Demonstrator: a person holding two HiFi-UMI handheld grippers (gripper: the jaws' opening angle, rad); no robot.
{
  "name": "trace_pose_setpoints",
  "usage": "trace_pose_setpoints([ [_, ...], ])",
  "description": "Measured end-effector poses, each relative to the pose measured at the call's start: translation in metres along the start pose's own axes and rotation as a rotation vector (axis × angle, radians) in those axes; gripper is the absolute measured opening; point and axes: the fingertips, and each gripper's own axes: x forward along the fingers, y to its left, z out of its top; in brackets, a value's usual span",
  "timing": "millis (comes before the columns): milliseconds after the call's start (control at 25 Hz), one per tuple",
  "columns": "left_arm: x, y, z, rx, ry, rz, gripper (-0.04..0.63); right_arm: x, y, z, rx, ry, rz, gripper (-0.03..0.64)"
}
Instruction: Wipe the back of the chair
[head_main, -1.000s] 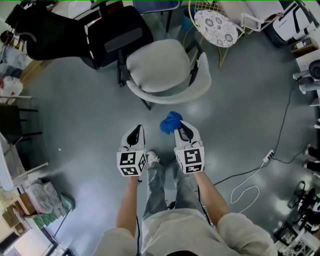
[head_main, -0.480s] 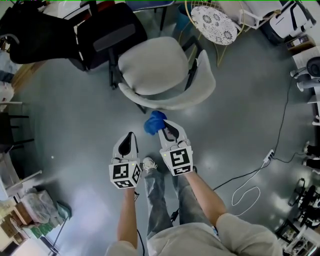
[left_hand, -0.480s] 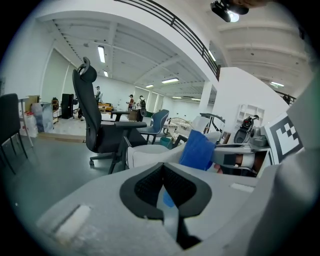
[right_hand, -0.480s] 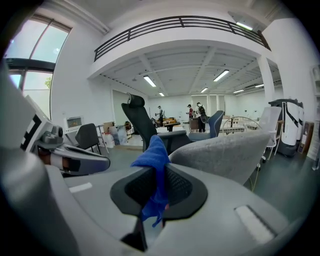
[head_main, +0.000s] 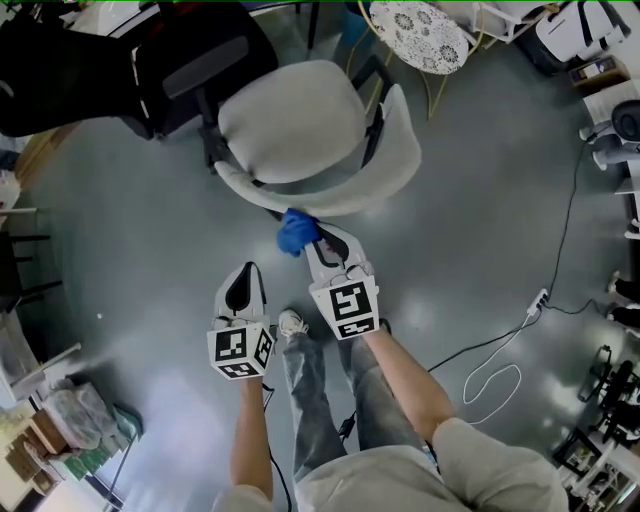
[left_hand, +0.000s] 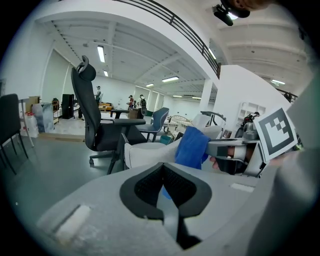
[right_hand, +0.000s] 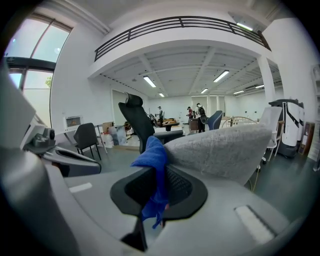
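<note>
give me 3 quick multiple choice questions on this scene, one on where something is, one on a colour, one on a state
1. Where is the crumpled blue cloth? A on the floor; B between the right gripper's jaws; C on a seat.
2. What colour is the padded chair ahead of the grippers? A light grey; B red; C yellow.
3. What does the left gripper hold? A a bottle; B the cloth; C nothing.

B: the right gripper view shows its jaws shut on the cloth.
A: seat and back are both pale grey.
C: its jaws meet with nothing between them.
</note>
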Motion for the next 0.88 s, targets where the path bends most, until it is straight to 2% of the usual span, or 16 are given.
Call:
trace_pose_setpoints([
  [600, 0.031, -0.067, 0.032, 0.041, -0.019, -0.055, 0.005, -0.04, -0.065, 0.006, -0.028, -0.001, -0.027, 0.038],
  [880, 0.044, -0.089, 0.036, 0.058, -0.015, -0.067, 0.005, -0.062, -0.125, 0.004, -0.022, -0.001, -0.099, 0.038],
])
